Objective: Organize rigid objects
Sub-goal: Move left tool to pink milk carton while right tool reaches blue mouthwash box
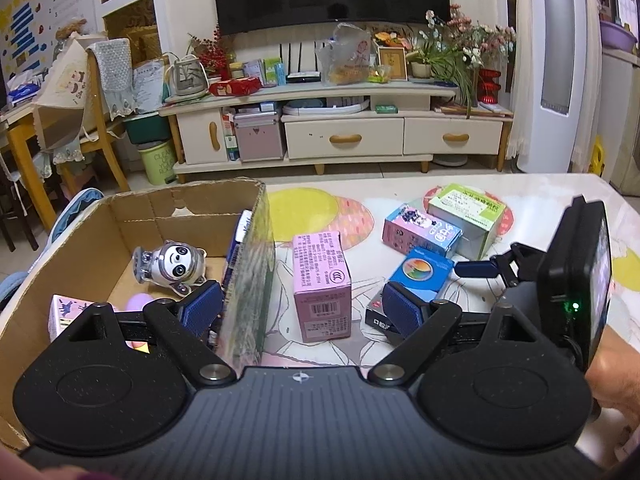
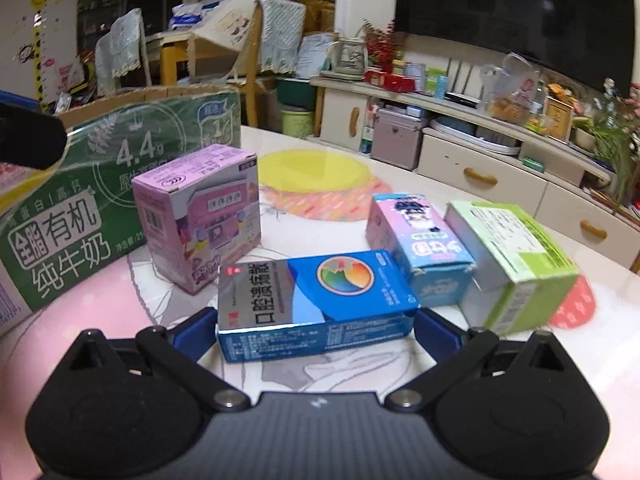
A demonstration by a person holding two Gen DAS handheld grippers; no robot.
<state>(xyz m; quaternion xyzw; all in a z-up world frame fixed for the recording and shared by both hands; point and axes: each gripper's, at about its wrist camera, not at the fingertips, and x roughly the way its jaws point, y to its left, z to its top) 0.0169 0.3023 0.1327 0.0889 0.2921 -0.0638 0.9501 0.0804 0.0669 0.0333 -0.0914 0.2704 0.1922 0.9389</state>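
Observation:
My right gripper (image 2: 316,334) is shut on a blue medicine box (image 2: 320,292), one finger at each end, just above the table. The left wrist view shows that blue box (image 1: 420,270) over a black box (image 1: 378,318). My left gripper (image 1: 302,312) stands open and holds nothing. Its left finger is inside the green milk carton (image 1: 80,248), its right finger in front of the black box. A pink box (image 1: 320,276) stands upright between them, beside the carton wall. Inside the carton lie a panda toy (image 1: 172,266) and other small items.
A pink-and-blue box (image 2: 416,240) and a green-and-silver box (image 2: 516,256) lie on the table behind the blue one. The patterned tabletop (image 2: 312,184) ends at the far edge, with a TV cabinet (image 1: 344,140) beyond. A hand (image 1: 616,376) holds the right gripper.

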